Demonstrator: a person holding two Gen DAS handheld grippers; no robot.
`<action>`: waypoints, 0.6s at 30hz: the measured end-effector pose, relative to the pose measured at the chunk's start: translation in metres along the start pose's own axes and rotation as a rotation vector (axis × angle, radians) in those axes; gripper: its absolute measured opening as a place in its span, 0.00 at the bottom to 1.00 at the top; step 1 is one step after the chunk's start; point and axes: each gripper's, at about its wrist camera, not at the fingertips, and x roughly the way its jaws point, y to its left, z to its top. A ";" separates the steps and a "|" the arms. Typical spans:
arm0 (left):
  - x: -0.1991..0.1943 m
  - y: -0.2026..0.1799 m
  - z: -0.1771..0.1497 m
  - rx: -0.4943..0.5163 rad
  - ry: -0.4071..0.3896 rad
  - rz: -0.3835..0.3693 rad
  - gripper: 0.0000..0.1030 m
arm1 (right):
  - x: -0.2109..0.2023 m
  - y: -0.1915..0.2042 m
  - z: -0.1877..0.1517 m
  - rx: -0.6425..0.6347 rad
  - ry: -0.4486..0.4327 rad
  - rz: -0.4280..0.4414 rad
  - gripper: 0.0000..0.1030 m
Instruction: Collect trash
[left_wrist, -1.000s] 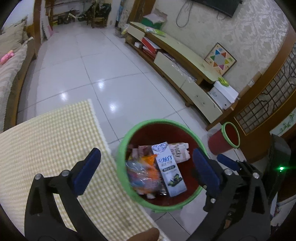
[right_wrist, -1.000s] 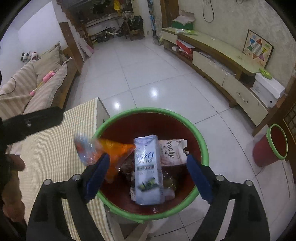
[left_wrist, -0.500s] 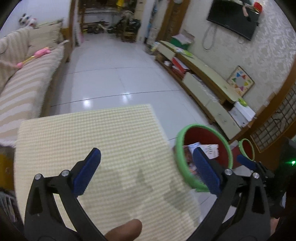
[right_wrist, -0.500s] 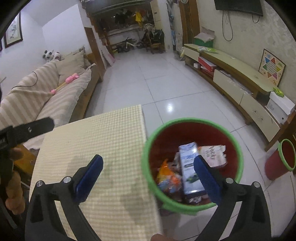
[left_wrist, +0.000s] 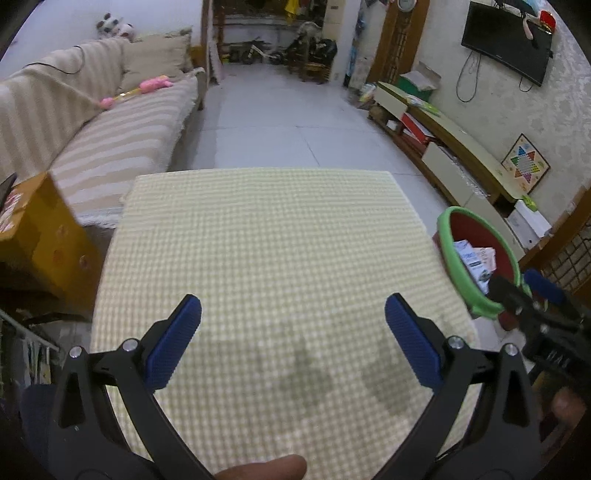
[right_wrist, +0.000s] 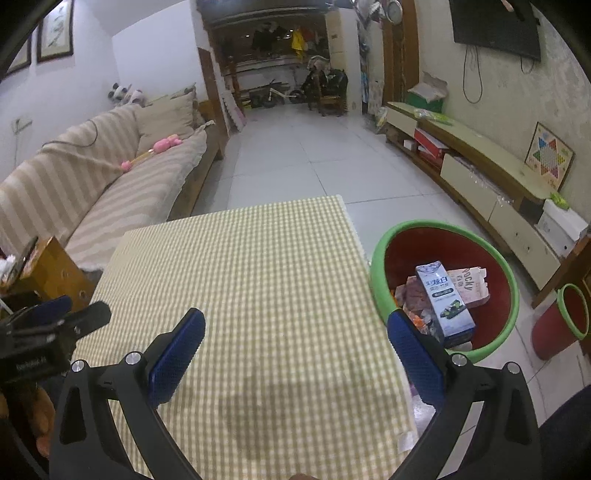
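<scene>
A red bin with a green rim (right_wrist: 380, 273) stands on the floor at the table's right side; it also shows in the left wrist view (left_wrist: 452, 251). It holds a blue and white milk carton (right_wrist: 445, 302), a Pocky box (right_wrist: 474, 286) and crumpled wrappers (right_wrist: 412, 295). My left gripper (left_wrist: 293, 334) is open and empty over the yellow checked tablecloth (left_wrist: 266, 251). My right gripper (right_wrist: 295, 343) is open and empty over the same cloth (right_wrist: 258, 280), left of the bin. The right gripper's body shows in the left wrist view (left_wrist: 532, 306).
A striped sofa (left_wrist: 110, 129) stands to the left, with a wooden box (left_wrist: 40, 225) beside the table. A low TV cabinet (right_wrist: 491, 184) runs along the right wall. A smaller red bin (right_wrist: 561, 325) stands on the white tiled floor (right_wrist: 303, 162).
Both grippers have swung left from above the bin to above the tablecloth. The orange and clear wrapper that was over the bin's edge now lies inside it.
</scene>
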 end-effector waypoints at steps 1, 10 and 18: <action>-0.004 0.005 -0.006 -0.003 -0.018 0.009 0.95 | -0.002 0.004 -0.002 -0.009 -0.009 0.001 0.93; -0.015 0.035 -0.044 -0.048 -0.054 0.039 0.95 | -0.010 0.018 -0.016 -0.035 -0.047 0.018 0.93; -0.016 0.042 -0.053 -0.031 -0.117 0.077 0.95 | -0.010 0.033 -0.028 -0.101 -0.090 0.013 0.93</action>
